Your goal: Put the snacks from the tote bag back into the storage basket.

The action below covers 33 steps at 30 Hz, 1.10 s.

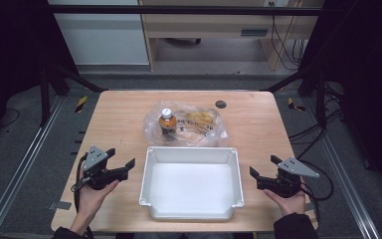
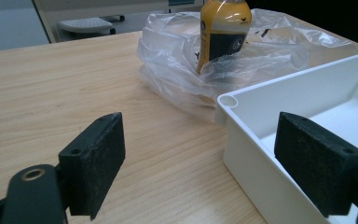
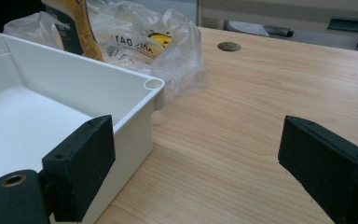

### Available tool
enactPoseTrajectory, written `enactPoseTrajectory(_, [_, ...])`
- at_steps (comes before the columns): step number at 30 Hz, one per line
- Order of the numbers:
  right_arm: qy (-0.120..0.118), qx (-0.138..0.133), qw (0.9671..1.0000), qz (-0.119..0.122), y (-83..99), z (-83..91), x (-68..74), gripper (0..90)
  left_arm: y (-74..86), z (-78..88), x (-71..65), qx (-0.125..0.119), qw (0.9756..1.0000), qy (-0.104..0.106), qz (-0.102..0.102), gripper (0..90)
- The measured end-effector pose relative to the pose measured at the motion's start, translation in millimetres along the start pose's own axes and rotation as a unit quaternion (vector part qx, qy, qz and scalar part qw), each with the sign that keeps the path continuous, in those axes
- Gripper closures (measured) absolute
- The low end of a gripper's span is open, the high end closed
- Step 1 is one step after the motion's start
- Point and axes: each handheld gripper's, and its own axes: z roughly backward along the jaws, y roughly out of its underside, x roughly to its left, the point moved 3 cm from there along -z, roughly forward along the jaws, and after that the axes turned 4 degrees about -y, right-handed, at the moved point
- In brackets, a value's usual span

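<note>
So here's the setup: a light wooden table point(image 1: 119, 124) with rounded corners, and sitting on the near half of it is a white rectangular plastic tray point(image 1: 191, 211), nothing inside as far as the high view shows. Right behind the tray's far wall, touching or nearly so, there's a crumpled clear plastic bag point(image 1: 214, 130). Standing upright in the bag is a small bottle of orange-yellow liquid with a white cap and dark label point(image 1: 167, 123), toward the bag's left side. There's something yellowish with printing further right in the bag, but I can't make out what it is. A small dark round grommet point(image 1: 221, 104) sits in the table top past the bag.

The left gripper point(image 1: 121, 159) is held in the person's left hand point(image 1: 93, 193) just beside the tray's left wall, jaws spread wide with nothing between them. In the left gripper view, one black pad point(image 2: 95, 161) hangs over bare wood, the other lines up over the tray's near corner.

The right gripper point(image 1: 263, 168) mirrors that on the tray's right side, held by the right hand point(image 1: 289, 201), also spread wide and holding nothing. Both point roughly toward the far side of the table. Neither touches the tray from what I can tell.
</note>
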Motion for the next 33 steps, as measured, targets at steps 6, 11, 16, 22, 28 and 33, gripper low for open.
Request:
enactPoseTrajectory(6, [0.0,0.002,1.0,0.0,0.3,-0.4,0.8,11.1,-2.0,-1.2,-3.9,0.0,1.0,0.0,-0.004,15.8])
enactPoseTrajectory(11, [0.0,0.003,1.0,-0.001,0.1,-0.7,0.0,11.0,-5.3,-2.2,-5.1,-0.003,1.0,0.004,-0.002,16.0])
enactPoseTrajectory(16, [0.0,0.006,1.0,0.0,0.4,-1.2,0.1,10.9,-11.1,-7.7,-8.2,-0.002,0.9999,0.003,-0.01,16.0])
enactPoseTrajectory(22, [0.003,0.005,1.0,-0.001,0.0,-0.1,-0.7,10.9,-16.4,-12.3,-9.8,-0.001,0.9999,0.003,-0.014,16.0])
enactPoseTrajectory(28, [0.003,0.007,1.0,0.0,0.4,-0.6,-0.3,10.9,-25.2,-19.1,-12.7,-0.002,0.9998,0.005,-0.017,16.0])
enactPoseTrajectory(33, [0.003,0.006,1.0,-0.001,0.3,-0.4,-0.4,11.0,-29.8,-23.6,-15.1,-0.001,0.9998,0.006,-0.019,16.2])
